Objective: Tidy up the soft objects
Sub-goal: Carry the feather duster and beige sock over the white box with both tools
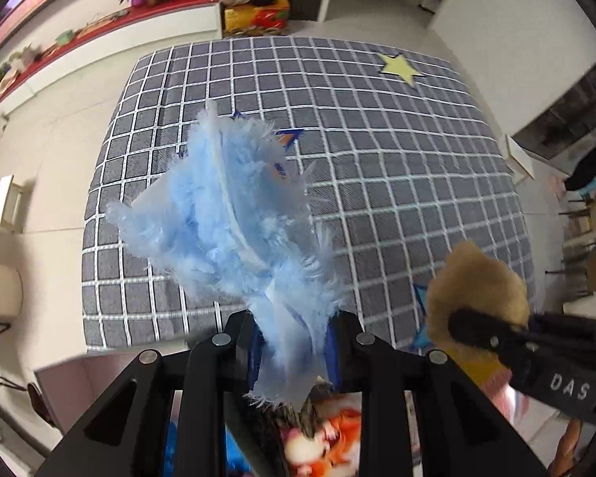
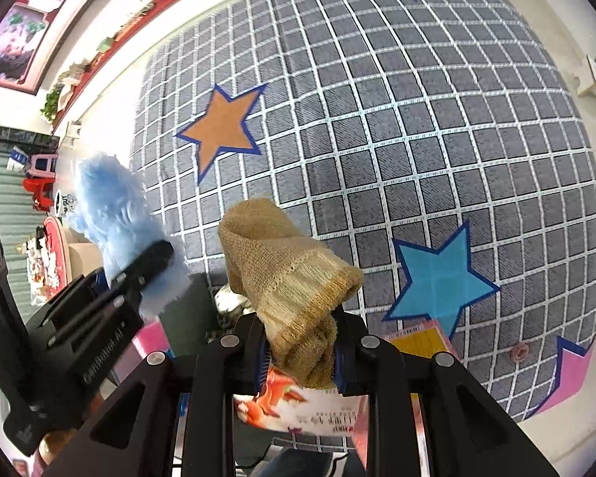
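Grey checked bed cover (image 2: 417, 127) fills both views, star patches on it; shelf with plants along the far wall

- Landmark: orange star (image 2: 224, 127) on the cover
- Left tool (image 1: 294, 351): pressed together, pinching a fluffy light blue sock (image 1: 222, 214) by its lower end; the rest of it stands up loose above the tips. In the right view it sits left of and below the orange star, off the cover's edge
- Right tool (image 2: 300, 351): pressed together, pinching a tan knitted sock (image 2: 286, 262), folded over on itself, cuff flopped to the right. It sits below the orange star, left of the blue star (image 2: 441, 278)
- Both socks appear clear of the cover, the two tools side by side
- Below the tools: colourful printed packaging, blurred, cannot say what it is

Step in hand, my reading: pick-up done, both socks in carry, placement not yet made

Next move likely calls for choosing a spot for each, maybe matching stars by colour, though that is a guess. Lower slowly; the fluffy one may cling to the pads on release
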`<act>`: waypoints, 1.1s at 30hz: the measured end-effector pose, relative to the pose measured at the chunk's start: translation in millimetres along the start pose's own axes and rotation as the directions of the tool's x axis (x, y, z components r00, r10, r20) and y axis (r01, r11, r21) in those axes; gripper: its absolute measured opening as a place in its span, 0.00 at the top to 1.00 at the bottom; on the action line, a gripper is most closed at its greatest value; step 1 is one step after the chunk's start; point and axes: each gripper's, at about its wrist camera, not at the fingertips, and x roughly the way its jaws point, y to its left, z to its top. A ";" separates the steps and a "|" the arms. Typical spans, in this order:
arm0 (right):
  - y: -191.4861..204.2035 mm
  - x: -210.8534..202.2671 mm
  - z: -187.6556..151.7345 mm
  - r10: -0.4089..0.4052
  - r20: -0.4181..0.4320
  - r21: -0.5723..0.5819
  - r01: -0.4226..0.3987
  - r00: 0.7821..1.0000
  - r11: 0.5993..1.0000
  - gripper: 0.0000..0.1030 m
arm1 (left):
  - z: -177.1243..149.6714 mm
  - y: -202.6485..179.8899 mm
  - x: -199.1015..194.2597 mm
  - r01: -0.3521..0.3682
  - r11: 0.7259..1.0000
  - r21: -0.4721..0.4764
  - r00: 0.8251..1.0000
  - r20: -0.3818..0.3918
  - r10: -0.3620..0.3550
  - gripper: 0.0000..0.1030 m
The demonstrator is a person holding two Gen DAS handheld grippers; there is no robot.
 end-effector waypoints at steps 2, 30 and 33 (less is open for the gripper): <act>12.3 0.5 -11.5 -0.004 0.014 -0.018 0.004 1.000 1.000 0.75 | -13.2 -0.4 -15.2 0.007 1.000 0.012 1.000 0.014 -0.007 0.73; 141.6 33.1 -180.5 0.032 -0.061 -0.254 -0.047 0.998 0.966 0.75 | -213.9 78.5 -88.8 -0.108 0.993 0.040 0.994 -0.029 0.109 0.73; 148.4 39.4 -189.8 0.043 -0.074 -0.258 -0.060 0.996 0.964 0.75 | -227.4 80.5 -86.4 -0.113 0.992 0.057 0.992 -0.049 0.116 0.73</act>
